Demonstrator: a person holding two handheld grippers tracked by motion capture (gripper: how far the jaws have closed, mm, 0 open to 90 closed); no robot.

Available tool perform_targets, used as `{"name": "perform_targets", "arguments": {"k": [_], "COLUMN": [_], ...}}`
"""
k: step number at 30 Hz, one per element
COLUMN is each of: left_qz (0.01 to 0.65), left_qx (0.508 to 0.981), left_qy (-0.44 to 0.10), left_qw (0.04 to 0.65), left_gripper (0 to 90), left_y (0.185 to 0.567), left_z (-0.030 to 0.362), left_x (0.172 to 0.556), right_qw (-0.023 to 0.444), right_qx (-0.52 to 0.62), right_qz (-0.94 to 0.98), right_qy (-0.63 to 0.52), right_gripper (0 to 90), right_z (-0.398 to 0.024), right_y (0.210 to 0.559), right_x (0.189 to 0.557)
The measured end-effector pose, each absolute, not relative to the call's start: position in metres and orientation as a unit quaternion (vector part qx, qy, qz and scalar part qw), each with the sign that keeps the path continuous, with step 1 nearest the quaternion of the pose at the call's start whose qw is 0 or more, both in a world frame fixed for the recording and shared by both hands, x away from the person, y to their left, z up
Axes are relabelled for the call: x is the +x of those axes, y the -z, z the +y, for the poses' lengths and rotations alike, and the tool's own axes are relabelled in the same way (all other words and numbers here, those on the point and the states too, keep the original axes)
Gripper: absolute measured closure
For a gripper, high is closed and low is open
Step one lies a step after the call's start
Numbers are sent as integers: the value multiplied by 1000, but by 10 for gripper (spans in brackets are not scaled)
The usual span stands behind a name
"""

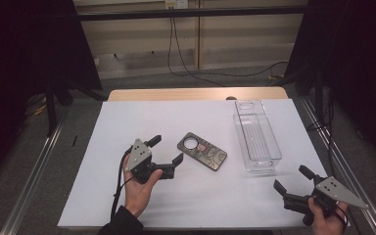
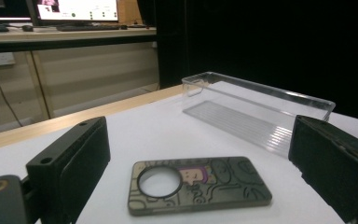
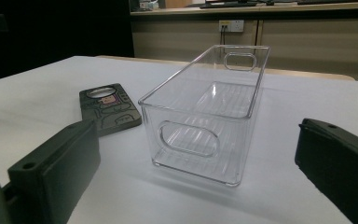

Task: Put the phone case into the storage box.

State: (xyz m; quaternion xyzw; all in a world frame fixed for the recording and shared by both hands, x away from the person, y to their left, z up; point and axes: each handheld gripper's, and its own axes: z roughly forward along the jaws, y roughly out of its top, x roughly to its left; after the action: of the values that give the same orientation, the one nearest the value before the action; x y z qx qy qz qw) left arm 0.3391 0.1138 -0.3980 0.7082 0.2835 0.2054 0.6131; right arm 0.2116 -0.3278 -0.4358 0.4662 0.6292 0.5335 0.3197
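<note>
Left gripper view shows the phone case (image 2: 198,184) lying flat on the white surface (image 2: 144,135) just ahead of this gripper's two jaws, in line with the gap between them but beyond their tips; the jaws stand spread wide and hold nothing. The case's dark patterned back faces up, with its round camera opening on the side toward the left-hand jaw. Beyond the case, toward the right-hand jaw, stands the clear plastic bin (image 2: 256,112), apart from the case and with nothing in it. In the high view the left gripper (image 1: 168,150) hovers just beside the case (image 1: 202,151), while the right gripper (image 1: 291,180) waits near the bin's (image 1: 256,135) near end, jaws likewise parted and empty. The right gripper view looks along its open jaws at the bin's (image 3: 205,116) short wall, with the case (image 3: 108,107) off toward the left-hand jaw. As I judge it, the work is at its very beginning: the approach to the case is made, but the grasp, the lift and any placing into the bin are all left to do.
</note>
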Motion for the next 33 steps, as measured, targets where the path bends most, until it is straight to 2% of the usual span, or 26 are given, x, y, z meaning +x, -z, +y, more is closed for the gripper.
{"name": "perform_targets", "arguments": {"k": [9, 21, 29, 33], "left_qz": [271, 278, 272, 260], "left_qx": [721, 731, 729, 734], "left_qy": [-193, -191, -187, -204], "left_qw": [608, 593, 600, 593], "left_gripper": [43, 22, 11, 23], "left_y": [395, 405, 399, 393], "left_z": [93, 85, 75, 71], "left_x": [349, 370, 378, 378], "right_qw": [319, 319, 317, 316], "right_qx": [465, 464, 464, 464], "right_qz": [630, 631, 632, 632], "right_qy": [-534, -534, -534, -534], "right_gripper": [0, 0, 0, 0], "right_z": [-327, -327, -326, -326], "right_y": [436, 436, 436, 436], "right_x": [212, 212, 212, 212]}}
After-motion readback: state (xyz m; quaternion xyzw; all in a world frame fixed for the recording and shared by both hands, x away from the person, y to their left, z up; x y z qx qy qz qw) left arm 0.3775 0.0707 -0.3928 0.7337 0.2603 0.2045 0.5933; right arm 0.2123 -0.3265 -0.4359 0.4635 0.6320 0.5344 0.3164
